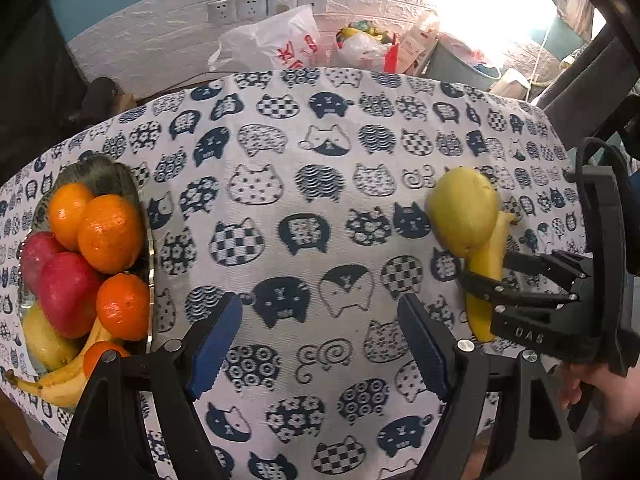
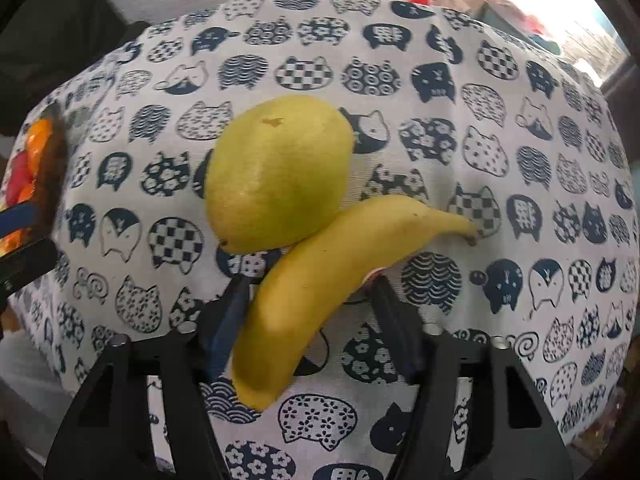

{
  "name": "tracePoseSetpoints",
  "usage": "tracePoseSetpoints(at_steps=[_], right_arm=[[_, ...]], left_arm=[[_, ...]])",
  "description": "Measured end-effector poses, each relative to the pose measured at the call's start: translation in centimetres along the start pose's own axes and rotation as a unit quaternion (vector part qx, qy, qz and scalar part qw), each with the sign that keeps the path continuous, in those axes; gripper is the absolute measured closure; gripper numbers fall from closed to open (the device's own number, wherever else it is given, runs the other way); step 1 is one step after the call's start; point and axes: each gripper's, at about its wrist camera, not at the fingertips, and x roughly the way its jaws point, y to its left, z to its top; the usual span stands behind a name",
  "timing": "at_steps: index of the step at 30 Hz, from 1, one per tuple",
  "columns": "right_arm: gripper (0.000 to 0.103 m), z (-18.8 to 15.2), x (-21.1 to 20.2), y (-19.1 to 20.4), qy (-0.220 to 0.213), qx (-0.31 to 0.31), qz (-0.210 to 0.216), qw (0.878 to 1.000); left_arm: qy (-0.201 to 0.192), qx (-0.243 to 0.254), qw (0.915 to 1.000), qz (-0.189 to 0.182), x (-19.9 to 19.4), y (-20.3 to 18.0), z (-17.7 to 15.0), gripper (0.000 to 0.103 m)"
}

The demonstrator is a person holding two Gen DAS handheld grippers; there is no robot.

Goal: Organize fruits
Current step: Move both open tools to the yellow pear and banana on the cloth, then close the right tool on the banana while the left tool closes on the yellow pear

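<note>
Left wrist view: left hand-held gripper [image 1: 320, 344] hangs over bare cat-print cloth [image 1: 320, 184] on the bench, jaws spread wide, nothing between them, released. At the left edge sits a plate [image 1: 150, 280] piled with fruit: three oranges [image 1: 110, 234], two red apples [image 1: 68, 294], a yellow-green pear [image 1: 46, 340] and a banana in the plate [image 1: 60, 384] whose stem end overhangs the rim towards the bench edge. A further orange piece shows behind the left finger; can't tell more. This view alone shows the plate clearly, and the right hand-held gripper [image 1: 486, 276] from outside: it comes in from the right with a finger on each side of the loose banana [image 1: 486, 264]. A person's hand [image 1: 612, 392] shows at lower right, under the tool. Behind the bench: plastic bags [image 1: 272, 40], wall sockets [image 1: 252, 6], strong glare at top right.

Right wrist view: close on the loose banana [image 2: 320, 272], lying on the cloth [image 2: 520, 160] between the fingers of the right hand-held gripper [image 2: 308, 292]. The left finger touches the peel; the right finger stands near it with a gap in view, so not clenched on it yet. A large pear [image 2: 276, 176] lies just beyond, touching the banana's back curve. Only this view shows that contact up close. The plate is a blurred strip [image 2: 36, 160] at the far left here, with the left tool's blue pad in front of it.
</note>
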Motion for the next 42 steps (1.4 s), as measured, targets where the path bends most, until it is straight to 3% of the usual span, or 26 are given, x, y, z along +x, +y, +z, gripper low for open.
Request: tracePoseSetpoints(at_steps=[4,8,18,22,28,37,42], right_arm=[[0.062,-0.9,-0.6,-0.4,0.005,-0.018,-0.016,1.000],[0.069,-2.0,-1.6,-2.2,0.009,-0.016,-0.033,0.999],[0.069,-3.3,-2.9,-7.6,0.012,0.027,-0.059,0.998],[0.068,-3.5,-3.8,-10.4,0.000,0.063,-0.003,0.998],[0.050,-3.5,-5.5,-14.4,-0.007,0.094,0.014,0.995],[0.047,-4.8,-6.9,-16.8,-0.013,0.099,0.018,0.995],[0.047,-4.3,-6.2,-15.9,-0.018,0.090,0.021,0.996]], left_arm=[[-0.002,0.012,0.9999,-0.003,0.0,-1.1,0.3,0.022],[0.006,0.013,0.9998,-0.013,0.5,-2.1,0.6,0.022],[0.016,0.025,0.9985,-0.045,1.6,-6.1,2.1,0.022],[0.019,0.028,0.9971,-0.068,2.1,-8.3,3.1,0.022],[0.021,0.019,0.9948,-0.098,2.9,-11.2,4.6,0.017],[0.040,0.039,0.9963,-0.065,5.9,-13.4,5.2,0.017],[0.045,0.040,0.9963,-0.060,7.3,-13.6,5.4,0.016]])
